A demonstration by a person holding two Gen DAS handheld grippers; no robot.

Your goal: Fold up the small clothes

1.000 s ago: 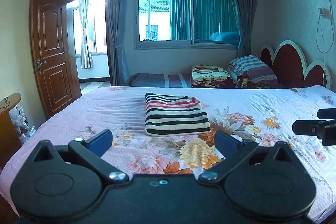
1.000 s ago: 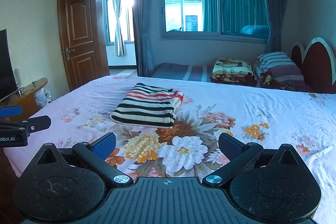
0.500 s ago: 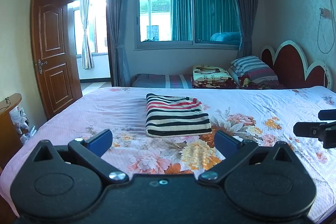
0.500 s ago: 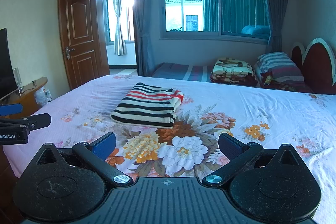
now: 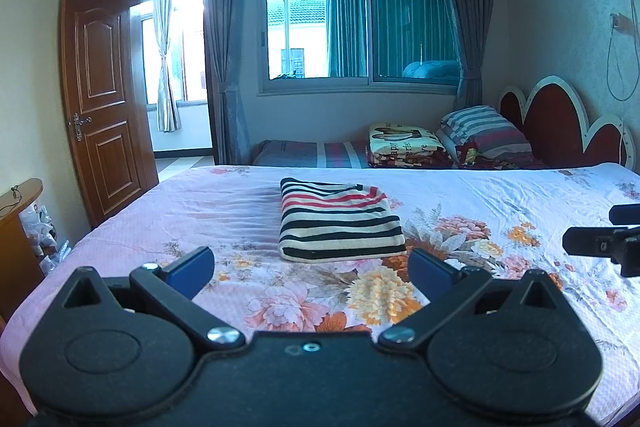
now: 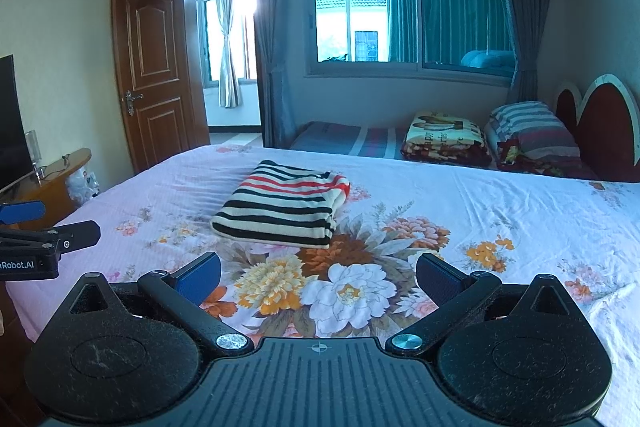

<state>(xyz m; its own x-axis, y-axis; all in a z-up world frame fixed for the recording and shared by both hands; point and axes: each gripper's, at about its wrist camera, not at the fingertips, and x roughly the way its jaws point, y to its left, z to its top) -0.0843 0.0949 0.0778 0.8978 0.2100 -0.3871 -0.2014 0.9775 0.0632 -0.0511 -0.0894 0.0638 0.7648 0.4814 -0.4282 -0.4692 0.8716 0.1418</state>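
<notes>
A striped garment (image 5: 338, 221), cream with black and red bands, lies folded into a neat rectangle on the floral bedsheet (image 5: 224, 211). In the right wrist view the same folded garment (image 6: 282, 209) sits left of centre. My left gripper (image 5: 310, 269) hangs open above the near part of the bed, short of the garment, nothing between its blue pads. My right gripper (image 6: 318, 277) is open too, held back over the big flower print. Each gripper shows at the edge of the other's view: the right gripper (image 5: 604, 245) and the left gripper (image 6: 44, 233).
The bed fills the foreground, its red headboard (image 5: 560, 125) at the right. A second low bed with a folded blanket (image 5: 404, 145) and striped pillow (image 5: 484, 129) lies beyond. A wooden side table (image 6: 56, 179) stands left of the bed, and an open door (image 5: 102, 99) is behind it.
Both views have shifted only slightly. The folded garment sits where it was, and both grippers stay open and apart from it.
</notes>
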